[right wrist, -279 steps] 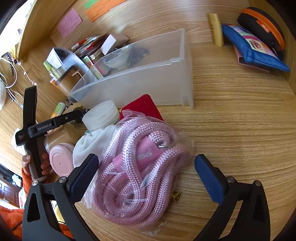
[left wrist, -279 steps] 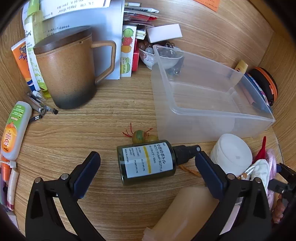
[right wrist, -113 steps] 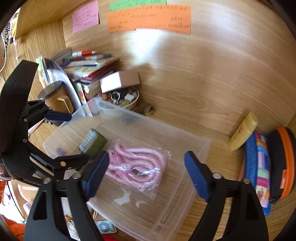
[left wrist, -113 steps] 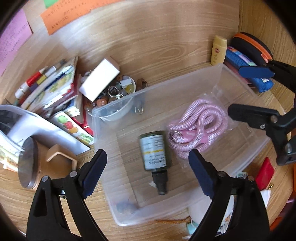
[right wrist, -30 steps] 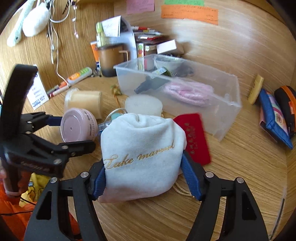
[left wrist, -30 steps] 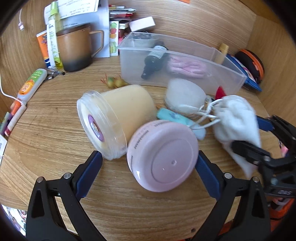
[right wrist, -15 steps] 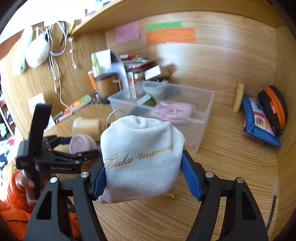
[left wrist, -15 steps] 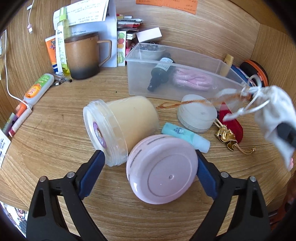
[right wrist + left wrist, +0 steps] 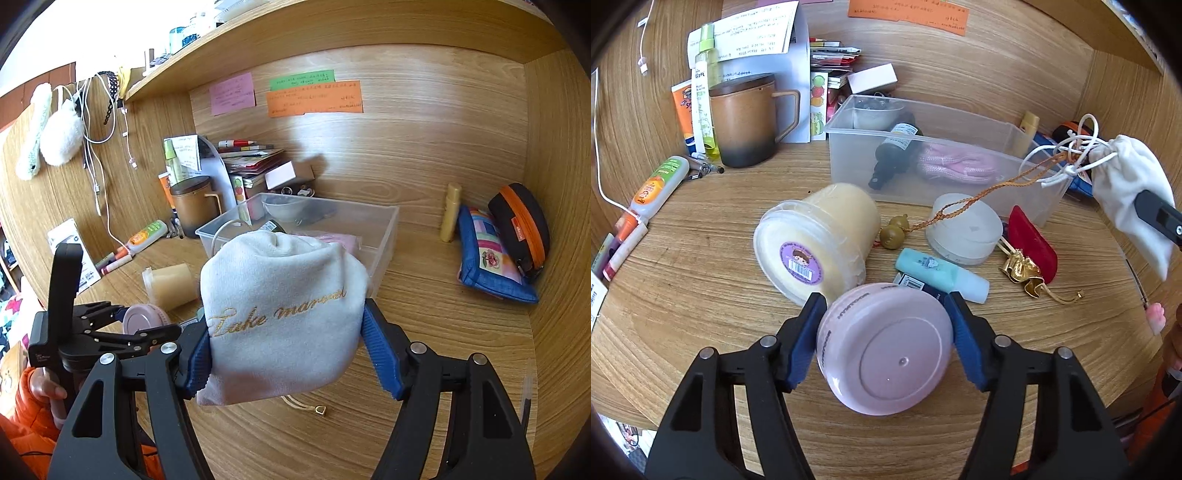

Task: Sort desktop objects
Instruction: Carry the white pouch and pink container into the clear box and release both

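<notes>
Between your left gripper's (image 9: 884, 330) blue pads the pink jar (image 9: 884, 349) is now clamped; half a second ago they stood wide of it. On your right, the gripper (image 9: 286, 341) still squeezes the white pouch (image 9: 282, 317), carried higher, off the desk. Its drawstring has snagged the orange cord of the gourd charm (image 9: 894, 236), now pulled taut. Behind it sits the clear bin (image 9: 964, 133) with bottle and pink rope.
</notes>
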Motion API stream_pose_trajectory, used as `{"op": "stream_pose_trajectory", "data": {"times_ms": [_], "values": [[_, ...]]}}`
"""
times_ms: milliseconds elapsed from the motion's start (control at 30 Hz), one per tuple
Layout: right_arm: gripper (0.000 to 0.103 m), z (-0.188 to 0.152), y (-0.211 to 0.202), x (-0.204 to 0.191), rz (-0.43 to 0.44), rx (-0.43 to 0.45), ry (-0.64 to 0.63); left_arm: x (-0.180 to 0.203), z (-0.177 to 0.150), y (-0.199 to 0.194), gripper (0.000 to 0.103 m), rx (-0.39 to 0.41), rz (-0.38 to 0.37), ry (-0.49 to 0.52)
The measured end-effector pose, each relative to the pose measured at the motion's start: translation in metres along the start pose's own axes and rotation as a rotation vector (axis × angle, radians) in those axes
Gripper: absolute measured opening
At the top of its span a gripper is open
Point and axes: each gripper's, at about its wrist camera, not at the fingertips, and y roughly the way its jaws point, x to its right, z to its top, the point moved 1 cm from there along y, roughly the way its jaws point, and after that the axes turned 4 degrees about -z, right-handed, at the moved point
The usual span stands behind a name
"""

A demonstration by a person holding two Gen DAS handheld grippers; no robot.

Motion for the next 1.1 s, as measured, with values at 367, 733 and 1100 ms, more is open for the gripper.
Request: {"op": "stream_pose_trajectory", "data": {"times_ms": [367,733,1100], "values": [[0.068,0.01,0.006,0.0,-0.017,0.011,-0.009,0.01,0.005,-0.014,0.065,0.034,-0.032,0.027],[0.068,0.022,0.017,0.0,-0.048,0.003,-0.043,0.017,0.039,-0.024,0.065,0.075,-0.109,0.064],[0.068,0.037,0.032,0.004,-0.079,-0.007,-0.058,0.026,0.066,-0.021,0.065,0.083,-0.17,0.102]]}}
